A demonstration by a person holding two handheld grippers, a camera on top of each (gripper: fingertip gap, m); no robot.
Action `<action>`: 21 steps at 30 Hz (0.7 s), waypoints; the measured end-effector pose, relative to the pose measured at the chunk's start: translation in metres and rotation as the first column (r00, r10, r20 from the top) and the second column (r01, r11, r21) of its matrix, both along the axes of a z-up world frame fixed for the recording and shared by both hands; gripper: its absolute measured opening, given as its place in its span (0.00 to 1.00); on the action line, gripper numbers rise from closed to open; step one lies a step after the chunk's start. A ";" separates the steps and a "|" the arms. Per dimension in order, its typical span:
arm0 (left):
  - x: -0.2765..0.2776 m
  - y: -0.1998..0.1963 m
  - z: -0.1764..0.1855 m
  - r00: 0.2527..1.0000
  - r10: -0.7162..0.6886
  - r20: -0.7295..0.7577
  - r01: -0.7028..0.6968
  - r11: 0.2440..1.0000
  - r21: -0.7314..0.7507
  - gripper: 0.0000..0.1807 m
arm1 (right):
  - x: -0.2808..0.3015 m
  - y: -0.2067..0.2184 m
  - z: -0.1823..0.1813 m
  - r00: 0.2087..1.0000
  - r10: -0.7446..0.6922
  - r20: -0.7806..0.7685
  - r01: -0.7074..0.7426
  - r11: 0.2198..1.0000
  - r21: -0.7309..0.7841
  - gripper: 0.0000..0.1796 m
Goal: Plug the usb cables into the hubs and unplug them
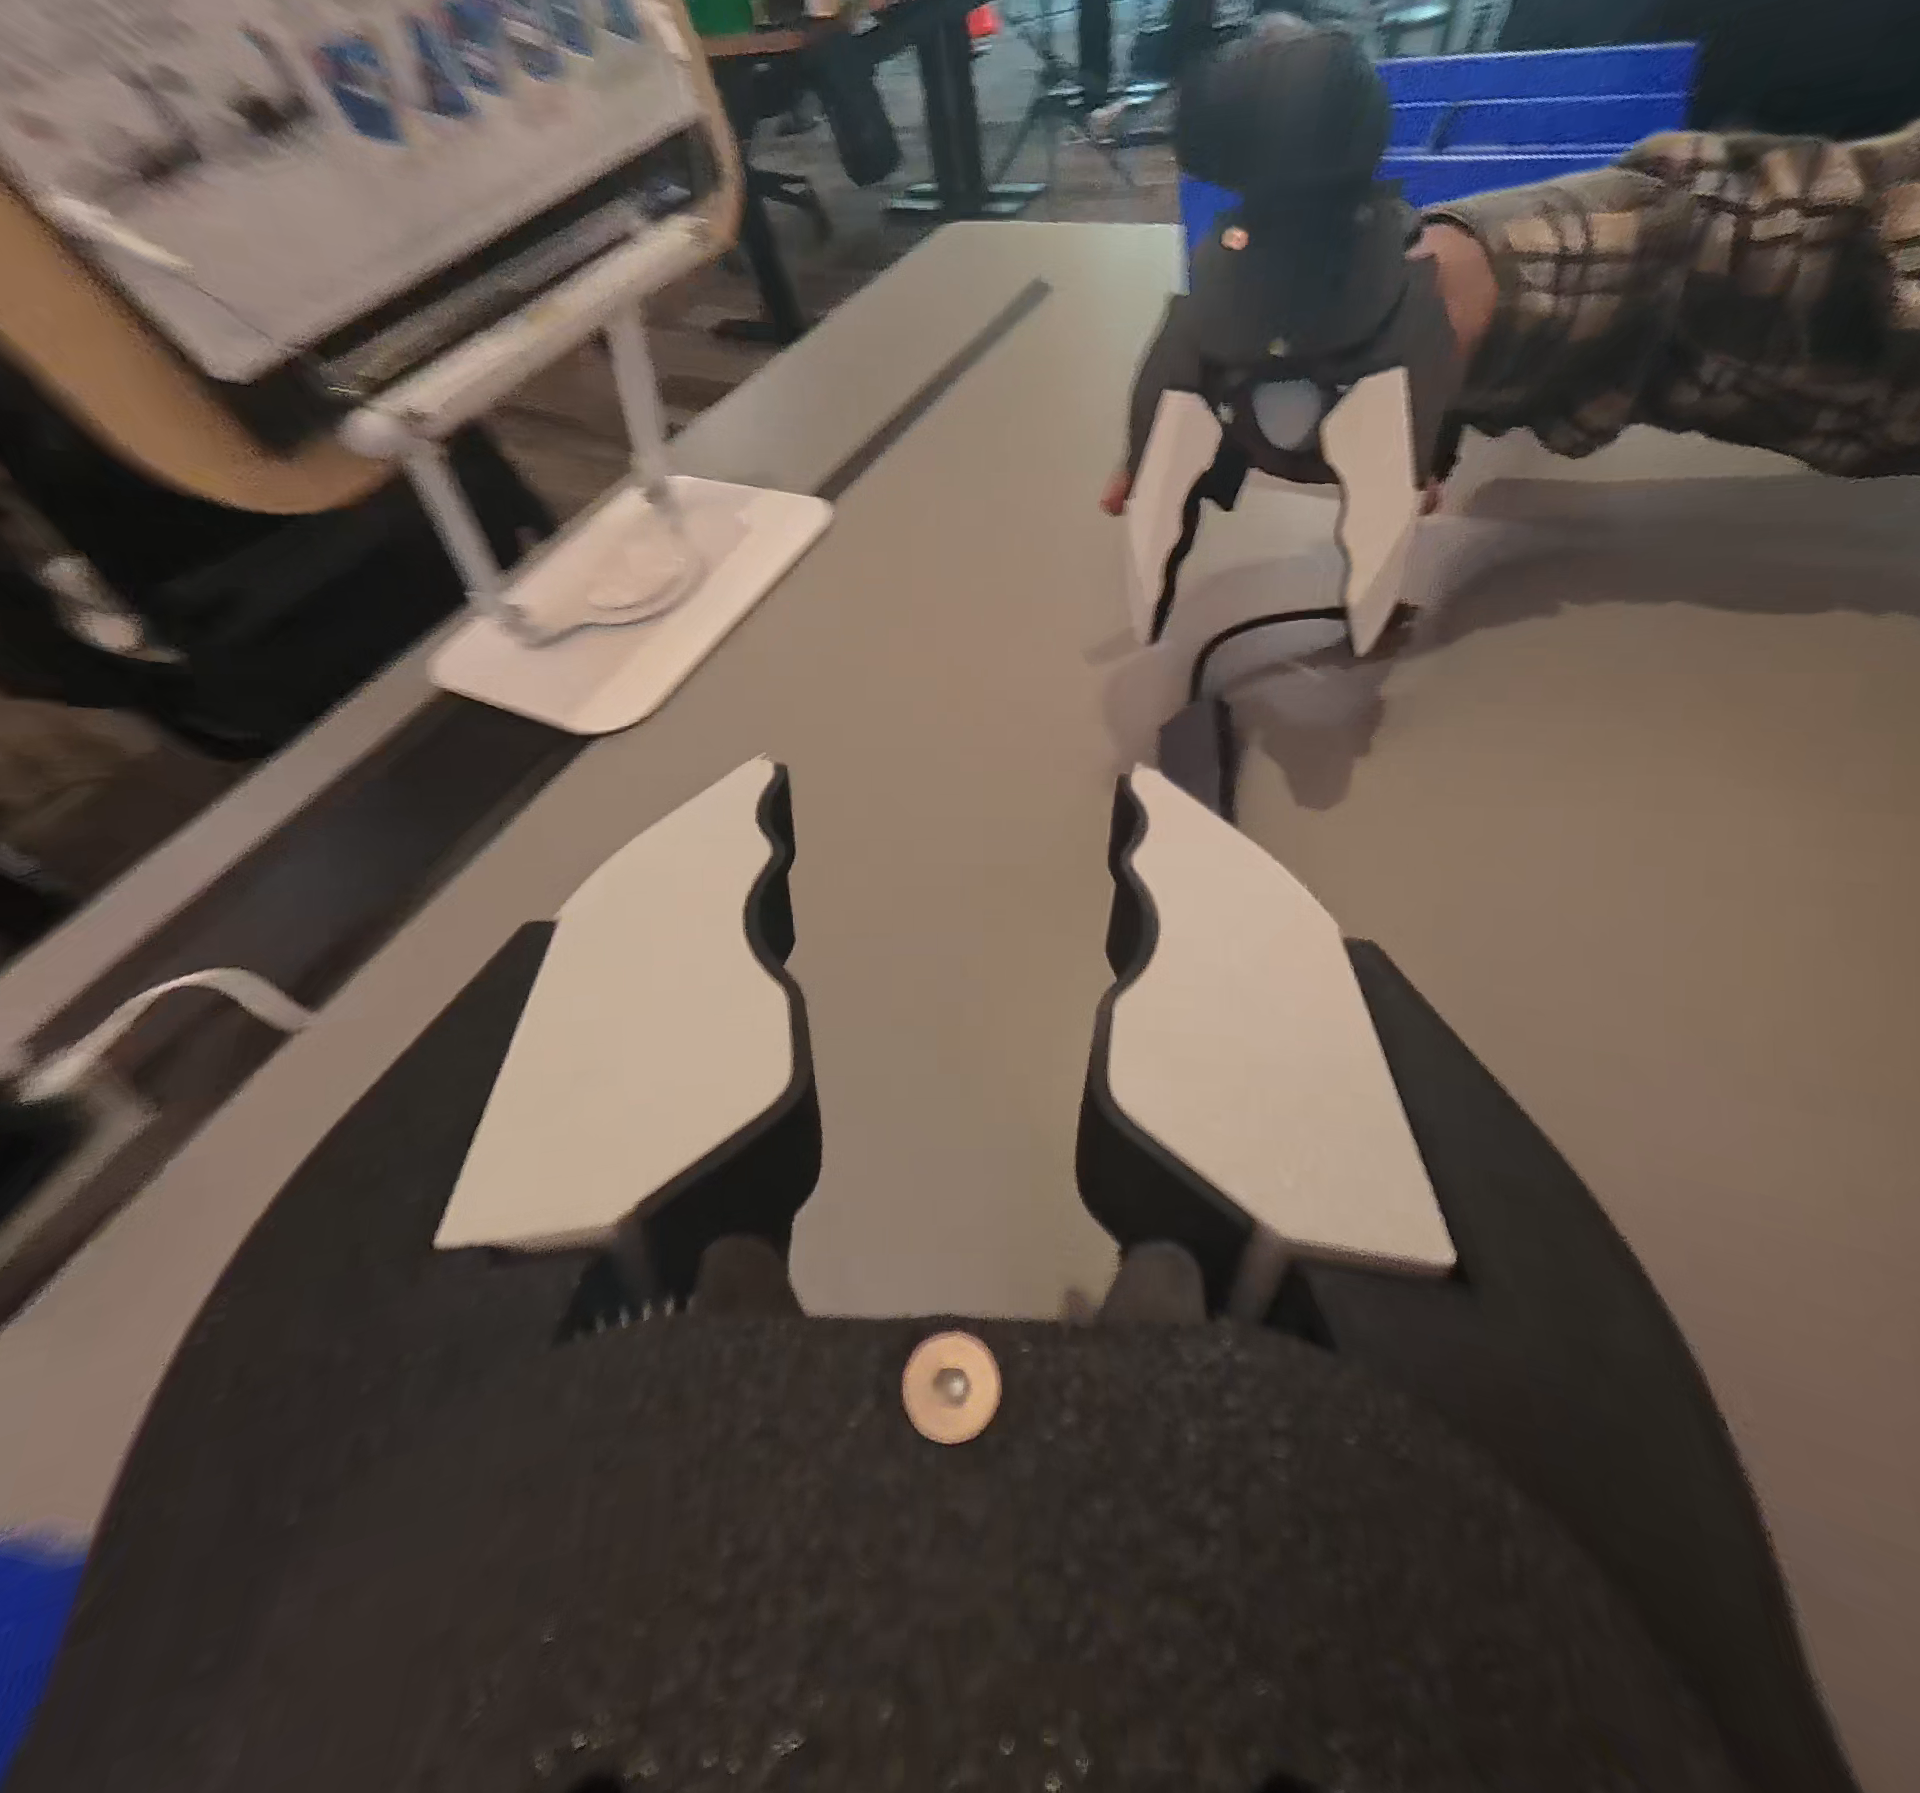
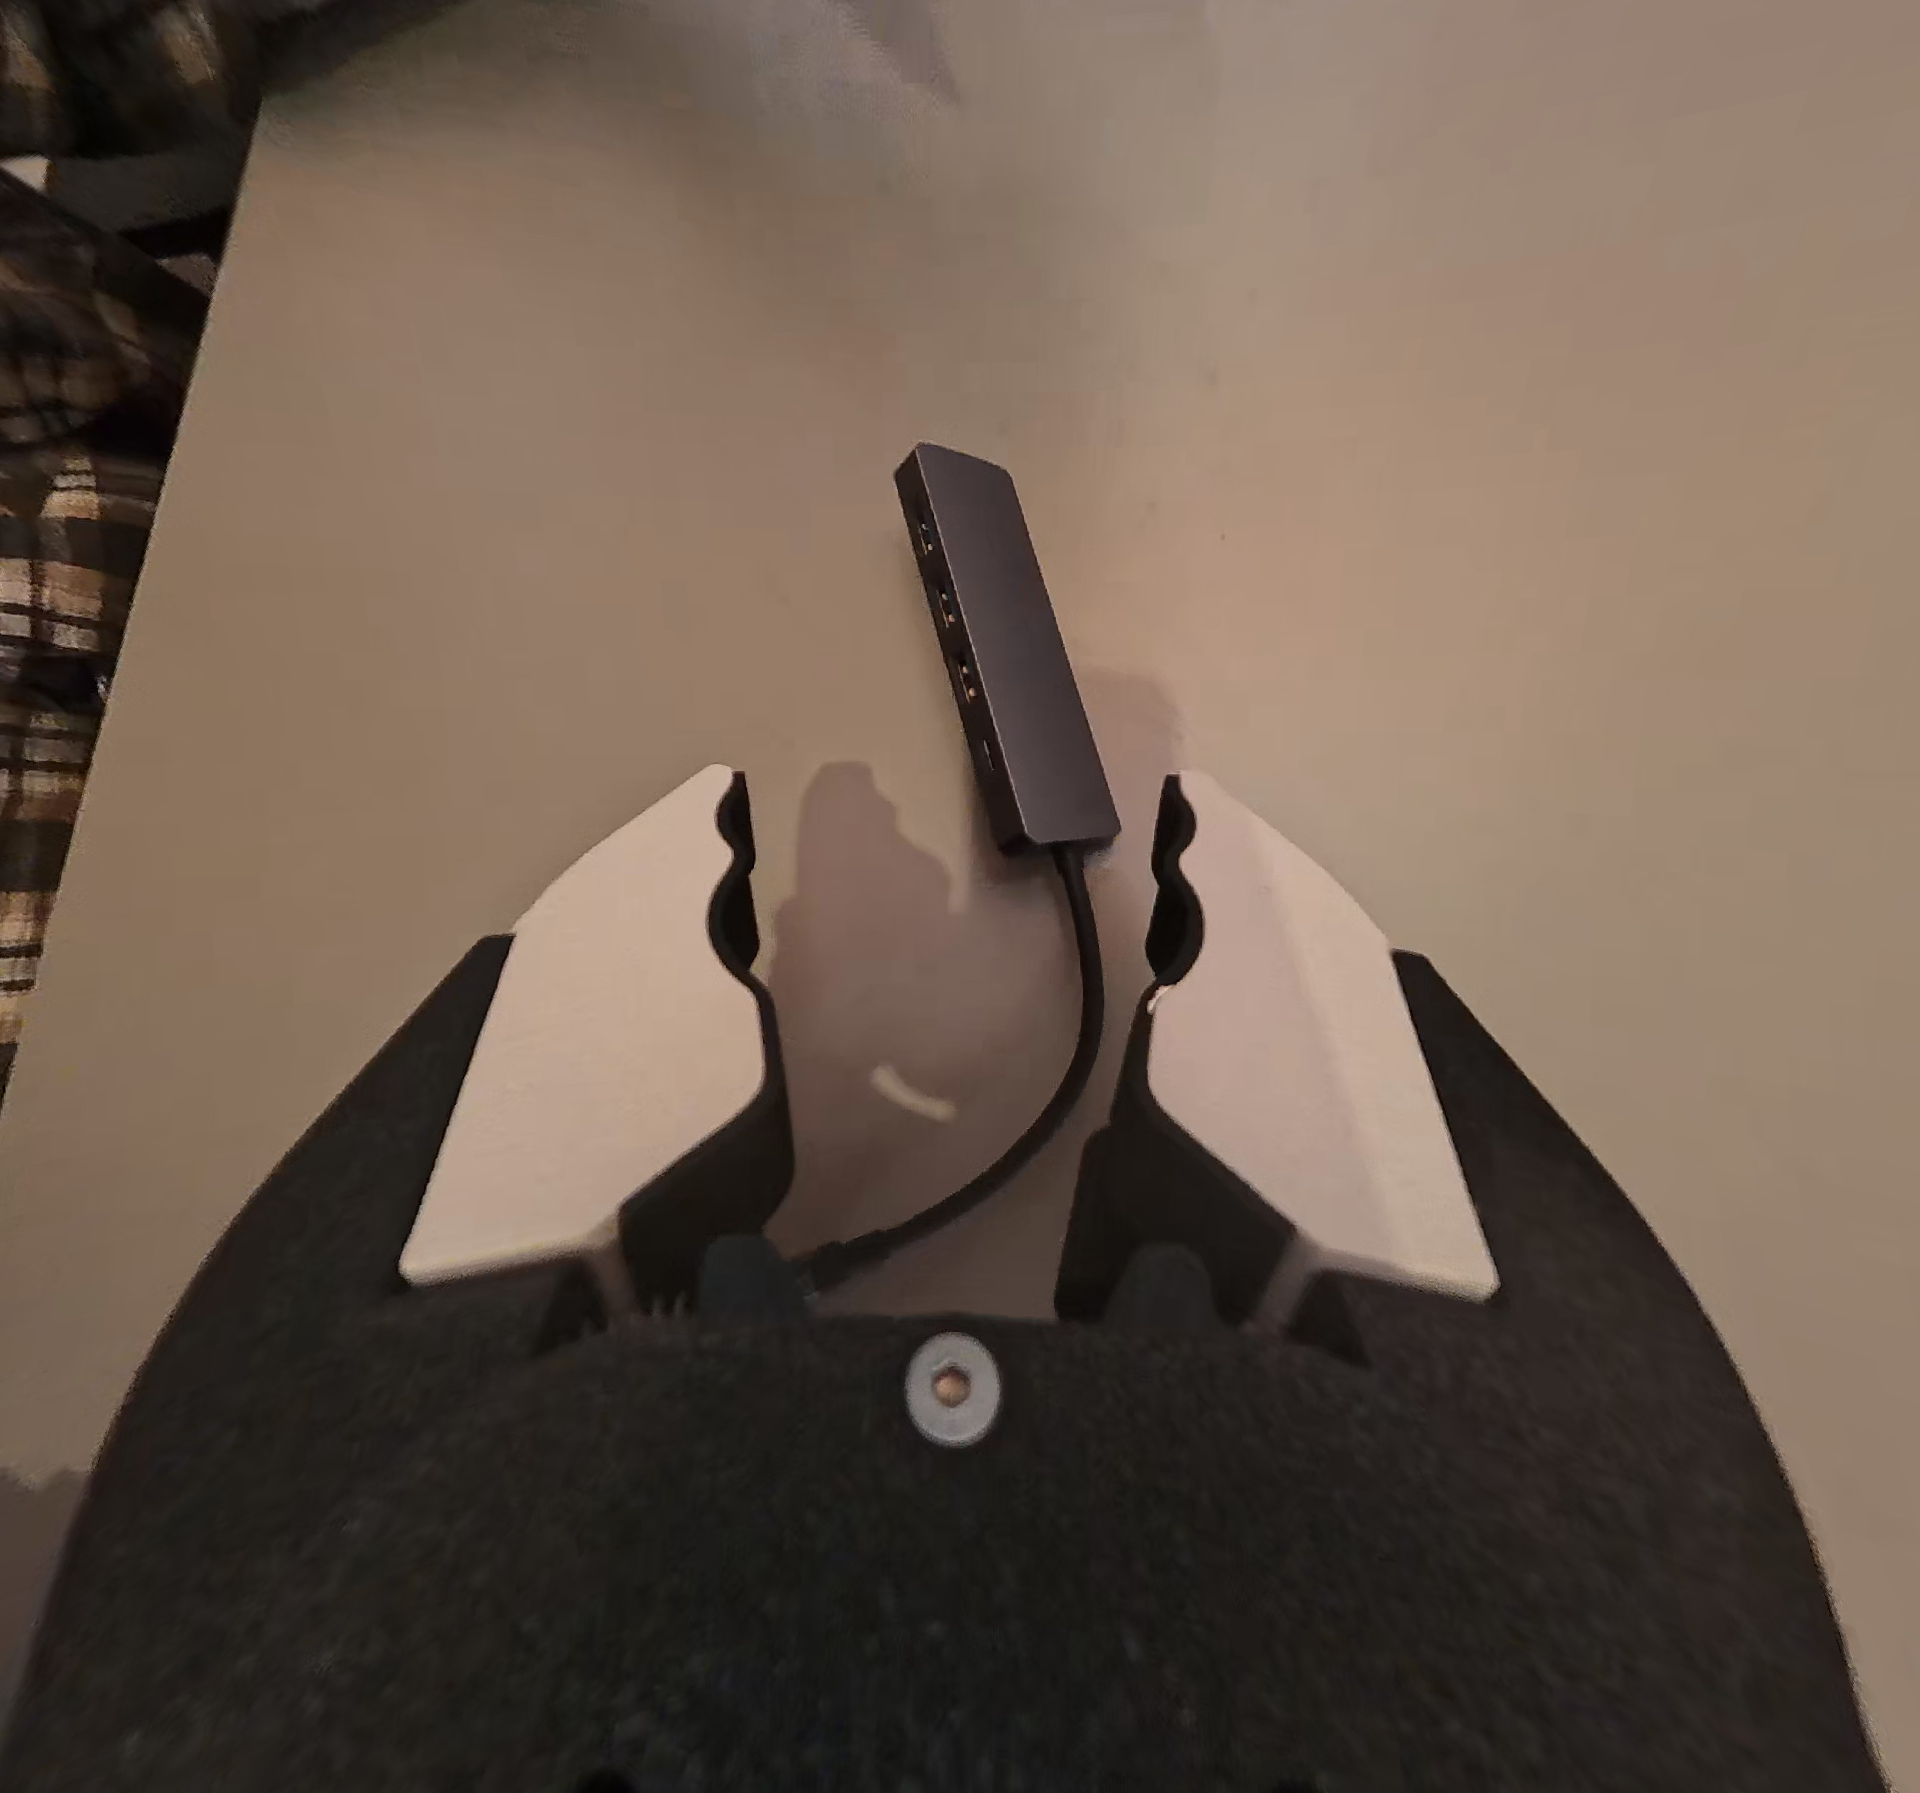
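Grey worktop [image 1: 935,600] fills both views, with desks and blue bins in a workroom beyond its far edge. We hold two tongs over it. Our left gripper [image 1: 951,793] hovers with its white fingers spread and nothing between them. Our right gripper [image 2: 954,787] is likewise spread wide, gripping nothing, its tips poised on either side of the cabled end of the hub [image 2: 1003,647].

Only the right wrist view shows that hub clearly: one slim dark grey bar lying flat on the worktop, well in from the near edge, with a row of four ports along its left side, none occupied. One short black cable [image 2: 1081,1005] leaves its near end and curves back between the fingers toward the gripper's body.

Only the left wrist view shows the surroundings: the right gripper [image 1: 1262,637] seen from the front, tilted steeply downward over a thin black cable, one plaid sleeve [image 1: 1683,289] reaching in from the right edge behind it, and one white stand [image 1: 644,590] at the worktop's left edge carrying a blurred tilted device. We count two grippers, one hub, one stand.
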State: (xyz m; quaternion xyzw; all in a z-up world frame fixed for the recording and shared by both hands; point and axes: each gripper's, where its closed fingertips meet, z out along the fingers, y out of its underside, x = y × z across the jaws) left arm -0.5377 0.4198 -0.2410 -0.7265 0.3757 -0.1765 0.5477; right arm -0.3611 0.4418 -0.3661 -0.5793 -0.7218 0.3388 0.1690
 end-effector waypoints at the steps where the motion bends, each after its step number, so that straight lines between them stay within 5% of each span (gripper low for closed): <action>1: -0.021 -0.006 0.016 0.998 0.051 -0.025 -0.050 0.999 0.017 0.32 | 0.001 0.001 0.002 1.000 -0.007 -0.003 0.007 1.000 -0.002 0.41; 4: -0.100 -0.024 0.046 0.971 0.202 -0.132 -0.200 0.979 0.025 0.31 | 0.004 0.001 0.005 1.000 -0.019 -0.003 0.019 1.000 0.000 0.42; 8: -0.211 -0.053 0.011 0.893 0.265 -0.364 -0.348 0.920 -0.182 0.30 | 0.000 0.000 0.007 1.000 -0.011 0.003 0.011 1.000 0.009 0.42; 13: -0.271 -0.093 -0.053 0.877 0.127 -0.464 -0.356 0.820 -0.448 0.25 | -0.011 -0.005 0.008 1.000 0.007 0.023 -0.007 1.000 0.021 0.44; 21: -0.305 -0.114 -0.129 0.772 -0.087 -0.630 -0.363 0.753 -0.549 0.20 | -0.024 -0.007 0.012 0.999 0.013 0.048 -0.015 0.999 0.038 0.47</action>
